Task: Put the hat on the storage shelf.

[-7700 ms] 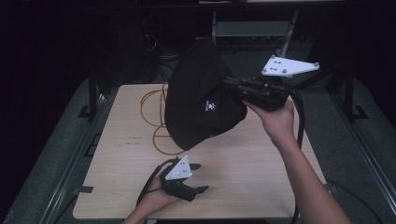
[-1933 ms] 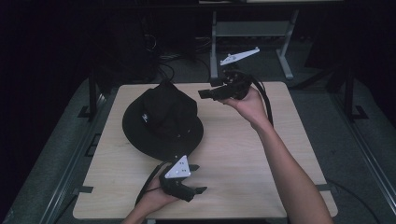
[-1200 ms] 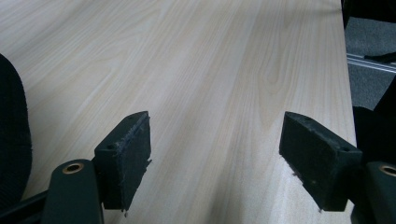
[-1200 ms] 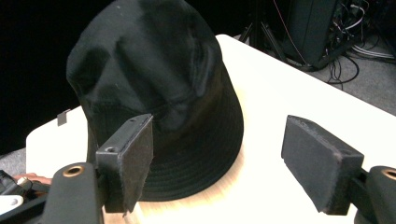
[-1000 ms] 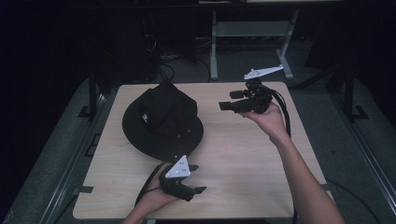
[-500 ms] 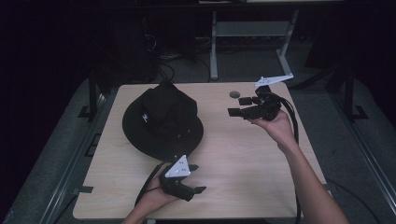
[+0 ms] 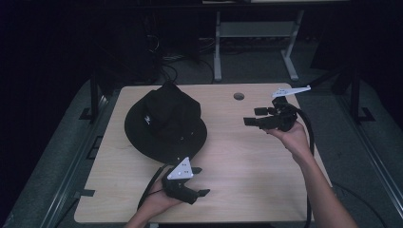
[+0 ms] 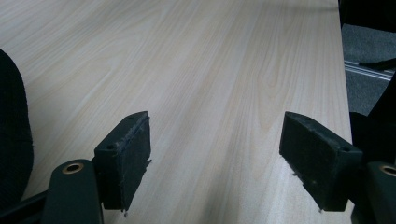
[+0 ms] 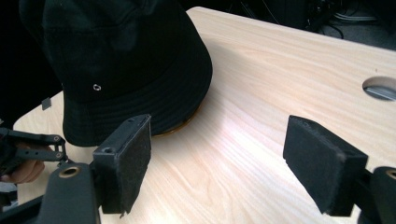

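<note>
Both grippers, left (image 7: 197,183) & right (image 7: 253,117), jaws spread, empty. Risk: left sits near black bucket hat (image 7: 164,121) brim; could snag it.

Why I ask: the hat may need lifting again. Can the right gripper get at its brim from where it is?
Probably yes. The right gripper is held open above the table, jaws aimed toward the black hat, with only bare wood between them. The left gripper sits nearer the person, out of that path.

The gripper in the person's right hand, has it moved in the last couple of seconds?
Yes. The right gripper has drawn rightward, away from the black hat, past the round hole in the table.
</note>
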A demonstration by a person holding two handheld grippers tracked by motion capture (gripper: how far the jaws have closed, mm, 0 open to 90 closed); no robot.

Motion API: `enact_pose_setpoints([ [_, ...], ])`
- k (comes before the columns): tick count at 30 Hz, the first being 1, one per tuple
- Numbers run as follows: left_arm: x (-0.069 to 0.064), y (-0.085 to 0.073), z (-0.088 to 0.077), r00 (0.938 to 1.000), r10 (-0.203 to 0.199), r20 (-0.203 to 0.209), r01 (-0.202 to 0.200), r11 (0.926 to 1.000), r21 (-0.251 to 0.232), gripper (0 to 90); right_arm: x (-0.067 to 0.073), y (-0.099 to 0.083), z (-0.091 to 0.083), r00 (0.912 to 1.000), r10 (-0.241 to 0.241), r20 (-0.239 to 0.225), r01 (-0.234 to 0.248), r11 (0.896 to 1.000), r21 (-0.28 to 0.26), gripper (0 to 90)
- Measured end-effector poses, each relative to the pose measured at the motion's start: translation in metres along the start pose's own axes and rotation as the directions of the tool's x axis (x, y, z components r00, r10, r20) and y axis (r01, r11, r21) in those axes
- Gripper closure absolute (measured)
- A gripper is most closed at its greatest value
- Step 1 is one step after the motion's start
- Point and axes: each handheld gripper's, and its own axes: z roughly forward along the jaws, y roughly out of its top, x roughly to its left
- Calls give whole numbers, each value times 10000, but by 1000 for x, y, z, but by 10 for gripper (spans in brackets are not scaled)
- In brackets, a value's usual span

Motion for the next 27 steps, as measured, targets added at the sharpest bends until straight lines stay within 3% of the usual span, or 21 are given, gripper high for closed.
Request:
enact_pose_setpoints([
  [27, 0, 0, 3, 9998, -178, 80, 177, 9998, 102, 240, -24, -60, -22, 9955, 934, 182, -937, 9955, 135, 219],
])
